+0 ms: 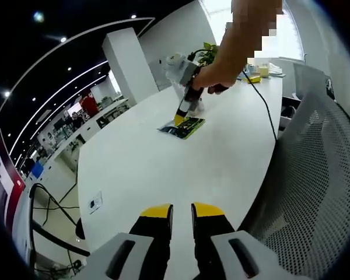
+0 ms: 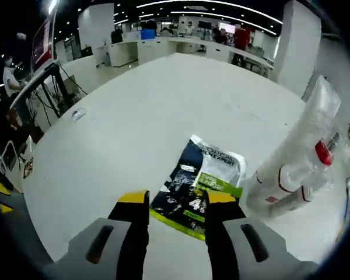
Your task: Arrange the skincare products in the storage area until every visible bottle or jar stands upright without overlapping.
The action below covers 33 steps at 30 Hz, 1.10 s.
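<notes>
skincare stuff: a flat sachet pack (image 2: pixel 199 193) (dark print, green band, white top) lies flat on the white table (image 2: pixel 134 116), right in front of the right gripper (image 2: pixel 178 198). its near edge sits between and just beyond the yellow-tipped jaws, which stand apart with nothing between them. can't tell if the tips touch the pack. in the left gripper view the same pack (image 1: pixel 184 126) is far off, mid-table.

just right of the pack in the right gripper view: a clear plastic bag (image 2: pixel 306 151) holding white bottles, one with a red cap (image 2: pixel 323 153), lying tilted rather than standing. bag and pack are close; whether they touch, can't tell.

left gripper (image 1: pixel 181 211): low over the near end of the table (image 1: pixel 163 169), well apart from the pack, jaws slightly parted, nothing in them. from this view a person's hand (image 1: pixel 213 76) holds the other gripper (image 1: pixel 182 114) tip-down over the pack, with the bag (image 1: pixel 178 67) behind it.

around: grey mesh chair back (image 1: pixel 315 175) at right of the left gripper view, black cable (image 1: pixel 265 105) running across the table, green plant (image 1: pixel 207 53) at the far end. white pillar (image 1: pixel 131 67) and people at desks in the background (open office).
</notes>
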{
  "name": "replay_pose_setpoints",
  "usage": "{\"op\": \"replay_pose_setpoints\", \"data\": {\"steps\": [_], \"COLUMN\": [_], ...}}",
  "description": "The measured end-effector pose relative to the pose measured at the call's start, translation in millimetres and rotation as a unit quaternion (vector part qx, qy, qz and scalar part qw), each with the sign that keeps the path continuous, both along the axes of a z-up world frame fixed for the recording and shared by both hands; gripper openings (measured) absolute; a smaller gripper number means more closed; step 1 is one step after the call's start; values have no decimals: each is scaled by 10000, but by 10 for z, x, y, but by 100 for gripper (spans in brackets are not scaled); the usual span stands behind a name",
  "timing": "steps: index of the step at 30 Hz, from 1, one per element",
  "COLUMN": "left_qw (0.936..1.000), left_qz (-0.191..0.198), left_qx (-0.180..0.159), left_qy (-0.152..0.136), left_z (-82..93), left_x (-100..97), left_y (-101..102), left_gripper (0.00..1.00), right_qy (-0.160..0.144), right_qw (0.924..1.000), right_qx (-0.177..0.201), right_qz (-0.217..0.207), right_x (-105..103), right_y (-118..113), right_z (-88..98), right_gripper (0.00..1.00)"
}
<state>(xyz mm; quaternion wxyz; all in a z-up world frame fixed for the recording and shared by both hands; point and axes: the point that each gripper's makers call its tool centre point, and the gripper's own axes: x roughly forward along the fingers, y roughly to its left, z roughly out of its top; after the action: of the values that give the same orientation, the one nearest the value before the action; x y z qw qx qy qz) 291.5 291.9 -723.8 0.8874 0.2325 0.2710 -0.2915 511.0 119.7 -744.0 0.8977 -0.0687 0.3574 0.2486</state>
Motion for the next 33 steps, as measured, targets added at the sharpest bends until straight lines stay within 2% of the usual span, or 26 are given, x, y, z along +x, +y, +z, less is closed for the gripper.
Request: {"op": "replay_pose_setpoints", "data": {"steps": [2,4,6,7,8,9,11,13,15,17,19,20,21,22,24,25,26,27,28,31,33], "left_qw": [10000,9999,9994,9991,9990,9985,9979,9972,9966,9934,9925,9898,9876,9836,9846,9866,9858,9816,9782,9756,9770], "left_qz": [-75,-135,-336,-406,-434,-497,-515,-388,-56,269,575,848,1007,1280,1428,1366,1392,1443,1557,1657,1619], "left_qx": [0,-3,4,-73,-85,-167,-301,-618,-817,-1103,-1061,-1092,-1115,-1081,-699,-240,-151,-38,-121,-211,-274], "left_qy": [-6,-24,83,114,106,136,268,181,95,182,194,346,463,674,729,856,930,1248,1368,1425,1363], "left_z": [5,19,-3,1,7,15,33,159,284,370,394,335,261,107,-109,-281,-336,-494,-558,-639,-652], "left_x": [-1,-4,-46,-66,-70,-83,-87,-28,57,114,216,260,285,297,293,233,213,121,91,74,70], "left_y": [-20,-36,-91,-130,-138,-161,-158,-116,38,195,515,735,885,1118,1434,1635,1693,1804,1850,1915,1893], "left_gripper": [16,16,16,16,16,15,15,16,17,18,26,32,38,45,48,47,48,49,53,67,66], "right_qy": [-155,-99,-31,-72,-161,-230,-145,28,58,34,-204,-225,-238,-224,-352,-565,-529,-536,-562,-541,-457], "right_qw": [9991,9976,9978,9968,9964,9956,9924,9866,9896,9913,9924,9918,9913,9912,9880,9864,9872,9874,9870,9852,9855], "right_qx": [333,649,603,664,725,838,1171,1574,1377,1103,479,287,269,315,37,-5,84,118,110,13,-60], "right_qz": [225,234,279,432,409,360,362,423,411,717,1117,1226,1266,1267,1503,1546,1501,1486,1501,1629,1631], "right_x": [-250,-421,-655,-820,-911,-998,-1262,-1516,-1691,-1863,-1997,-2067,-2108,-2142,-2129,-2072,-2063,-2052,-2055,-2093,-2106], "right_y": [166,209,234,291,303,314,382,474,441,441,403,385,392,411,432,468,503,516,535,541,516], "right_z": [159,233,287,358,416,468,512,528,491,459,418,386,369,354,340,388,403,412,405,340,311], "right_gripper": [42,41,38,36,34,32,34,42,46,44,43,42,41,41,41,41,40,40,40,39,40]}}
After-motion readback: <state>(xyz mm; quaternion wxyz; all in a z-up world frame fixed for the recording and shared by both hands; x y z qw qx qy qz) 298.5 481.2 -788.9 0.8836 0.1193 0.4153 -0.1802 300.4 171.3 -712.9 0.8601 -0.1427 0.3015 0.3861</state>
